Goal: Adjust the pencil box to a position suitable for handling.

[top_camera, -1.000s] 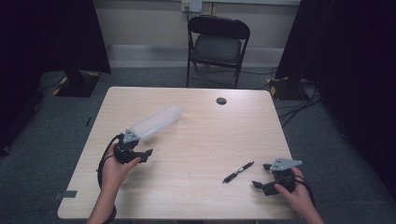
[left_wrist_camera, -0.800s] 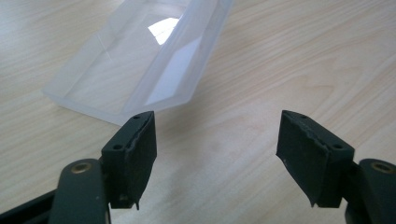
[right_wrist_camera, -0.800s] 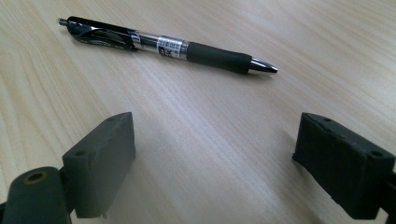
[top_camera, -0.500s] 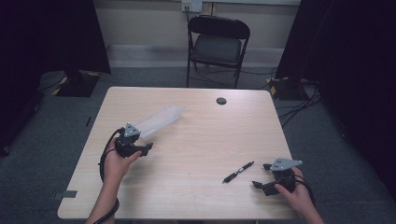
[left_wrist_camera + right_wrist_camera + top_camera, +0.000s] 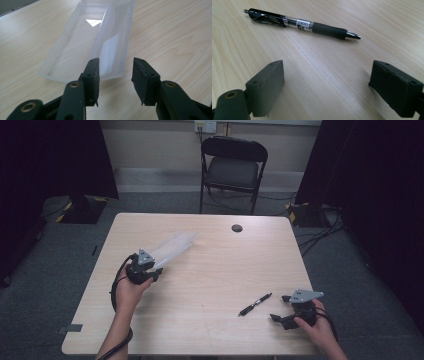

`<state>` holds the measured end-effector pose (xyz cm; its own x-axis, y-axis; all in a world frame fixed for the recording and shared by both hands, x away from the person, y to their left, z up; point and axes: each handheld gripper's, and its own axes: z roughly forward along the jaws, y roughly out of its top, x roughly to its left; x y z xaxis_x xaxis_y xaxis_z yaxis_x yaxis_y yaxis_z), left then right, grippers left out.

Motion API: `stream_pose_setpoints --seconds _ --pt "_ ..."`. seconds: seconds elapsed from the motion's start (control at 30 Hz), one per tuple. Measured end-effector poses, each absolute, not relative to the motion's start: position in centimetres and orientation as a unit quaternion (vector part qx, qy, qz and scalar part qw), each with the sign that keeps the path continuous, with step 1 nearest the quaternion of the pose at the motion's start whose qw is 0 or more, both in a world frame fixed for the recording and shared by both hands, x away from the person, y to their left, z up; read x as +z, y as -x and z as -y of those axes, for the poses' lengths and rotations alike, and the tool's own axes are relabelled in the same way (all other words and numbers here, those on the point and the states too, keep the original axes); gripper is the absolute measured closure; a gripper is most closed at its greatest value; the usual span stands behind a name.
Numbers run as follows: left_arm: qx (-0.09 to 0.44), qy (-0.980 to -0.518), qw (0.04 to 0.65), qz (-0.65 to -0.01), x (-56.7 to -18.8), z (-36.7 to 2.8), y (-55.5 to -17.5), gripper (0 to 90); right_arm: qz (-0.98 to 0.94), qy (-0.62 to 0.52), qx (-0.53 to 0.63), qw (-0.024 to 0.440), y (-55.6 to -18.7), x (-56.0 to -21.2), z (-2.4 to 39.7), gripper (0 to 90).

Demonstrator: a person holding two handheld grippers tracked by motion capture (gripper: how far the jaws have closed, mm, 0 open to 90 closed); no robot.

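Observation:
A long clear plastic case lies open on the table's left half, running away to the upper right. In the left gripper view the clear case shows two shallow halves side by side. My left gripper is open, its jaws just short of the case's near end, nothing between them. A black pen with a clear barrel lies right of centre. My right gripper stands wide open a little behind the pen, not touching it. In the high view the right gripper sits near the front right edge.
A small dark round cap sits on the wooden table near its far edge. A black folding chair stands beyond the table. Cables lie on the floor at the right.
My left gripper has moved forward and up toward the near end of the clear case. The right gripper and the pen have stayed in place.

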<state>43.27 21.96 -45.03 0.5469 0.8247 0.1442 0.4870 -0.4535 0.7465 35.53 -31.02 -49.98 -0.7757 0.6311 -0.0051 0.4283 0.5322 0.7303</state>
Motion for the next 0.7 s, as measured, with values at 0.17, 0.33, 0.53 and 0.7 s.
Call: stream_pose_setpoints --seconds 0.17,0.33,0.53,0.7 --pt "0.256 -0.809 0.332 -0.412 -44.94 -21.81 -43.42 62.5 -0.865 -0.306 0.374 0.136 -35.54 -49.98 31.03 11.5" --pt "0.247 -0.809 0.332 -0.417 -45.08 -21.69 -43.47 63.5 -0.865 -0.306 0.374 0.135 -35.54 -49.98 31.03 11.5" --pt "0.252 -0.810 0.326 -0.417 -44.85 -21.50 -43.56 67.4 -0.865 -0.305 0.375 0.136 -35.56 -49.98 31.05 11.5" --pt "0.244 -0.818 0.325 -0.407 -44.47 -21.01 -43.43 71.9 -0.865 -0.305 0.375 0.135 -35.55 -49.98 31.05 11.5"
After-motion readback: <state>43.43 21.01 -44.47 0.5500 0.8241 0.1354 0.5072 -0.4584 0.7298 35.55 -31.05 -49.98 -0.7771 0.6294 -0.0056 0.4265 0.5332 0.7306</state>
